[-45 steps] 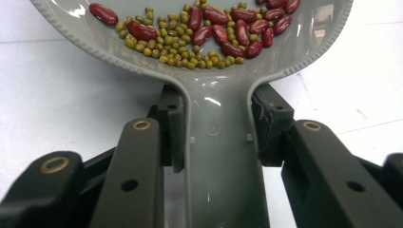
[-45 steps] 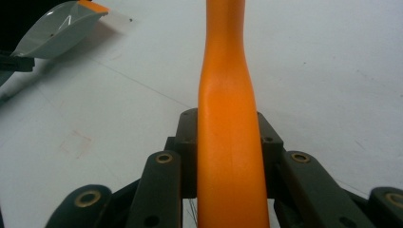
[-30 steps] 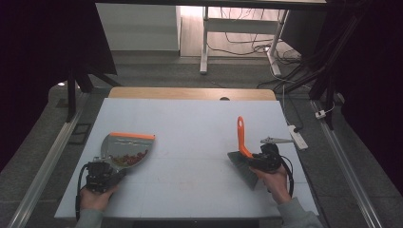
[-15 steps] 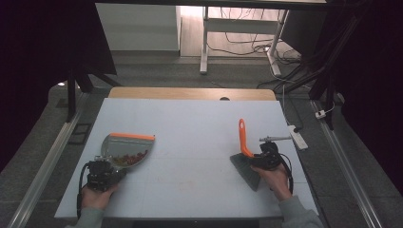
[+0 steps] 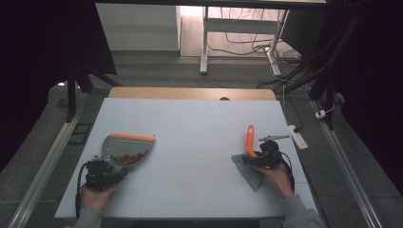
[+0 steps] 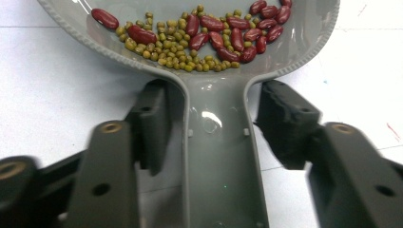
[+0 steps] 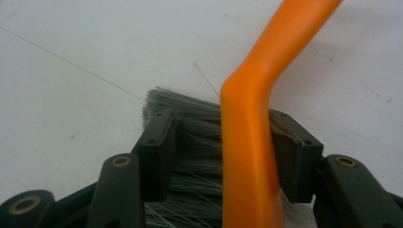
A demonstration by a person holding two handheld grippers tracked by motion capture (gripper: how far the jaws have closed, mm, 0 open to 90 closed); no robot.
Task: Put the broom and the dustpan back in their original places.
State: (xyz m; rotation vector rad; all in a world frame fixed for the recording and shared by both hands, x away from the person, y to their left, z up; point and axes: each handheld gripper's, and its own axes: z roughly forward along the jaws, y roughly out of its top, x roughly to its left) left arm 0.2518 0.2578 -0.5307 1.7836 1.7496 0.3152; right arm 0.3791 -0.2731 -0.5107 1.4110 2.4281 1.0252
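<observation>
Two tools, both with jaws just opened: my left tool (image 6: 216,142) straddles the grey dustpan (image 5: 124,151) handle, pads clear of it, the pan resting on the desk (image 5: 199,123) at its left side with beans (image 6: 209,38) inside. My right tool (image 7: 223,152) stands wide around the brush (image 5: 250,156), lying at the desk's right.

One camera looks down from high up at the whole counter (image 5: 190,123). Two ride the claws, very close: the left sees the dustpan (image 6: 218,71), the right the brush (image 7: 247,142), both also seen from above.
</observation>
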